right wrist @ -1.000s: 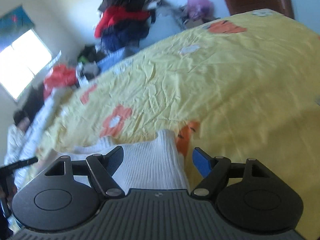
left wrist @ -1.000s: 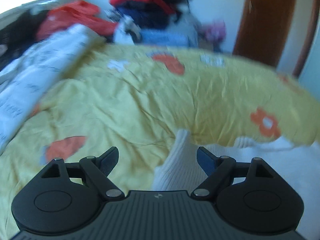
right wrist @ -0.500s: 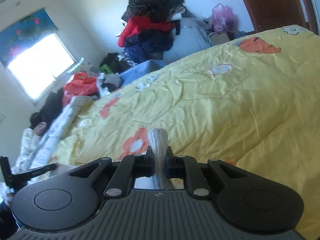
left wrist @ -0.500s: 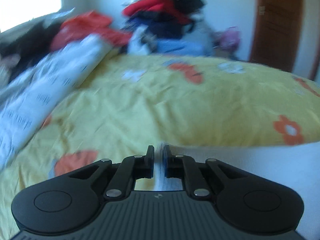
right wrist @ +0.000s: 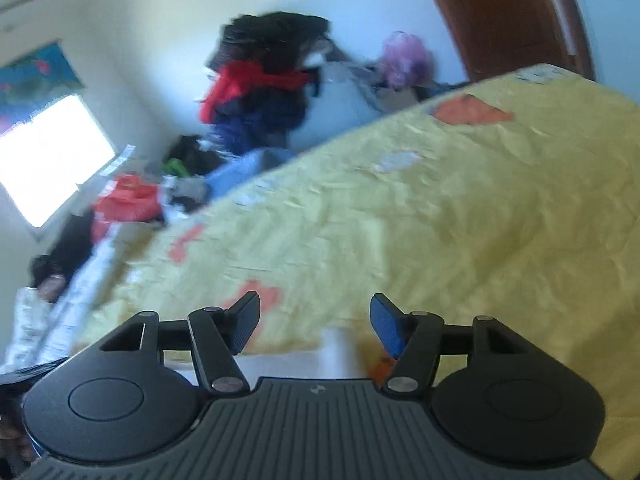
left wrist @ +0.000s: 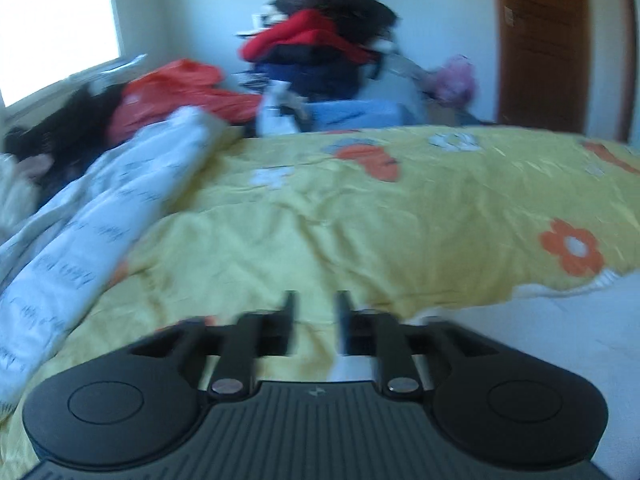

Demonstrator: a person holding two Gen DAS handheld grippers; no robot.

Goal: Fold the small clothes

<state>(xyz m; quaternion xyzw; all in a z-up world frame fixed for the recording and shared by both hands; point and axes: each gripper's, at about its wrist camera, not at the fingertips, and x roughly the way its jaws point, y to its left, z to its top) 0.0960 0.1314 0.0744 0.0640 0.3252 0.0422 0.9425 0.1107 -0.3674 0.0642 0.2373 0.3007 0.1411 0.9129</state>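
While both wrist views were blurred, I counted one yellow flowered bedspread (left wrist: 360,240), one white printed quilt (left wrist: 92,232) along its left edge, one heap of clothes (left wrist: 320,52) behind, and one white knit garment (left wrist: 540,340) lying on the bedspread's near edge. Left gripper (left wrist: 314,320): jaws opening, nothing between them. Right gripper (right wrist: 314,326): jaws opening, garment (right wrist: 336,346) below, unpinched. Quilt print unreadable.

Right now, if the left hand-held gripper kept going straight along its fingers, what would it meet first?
Most likely the yellow flowered bedspread. The left hand-held gripper, jaws opening with nothing clearly between them, tilts down at bare quilt just left of the white garment. Blur makes depth uncertain.
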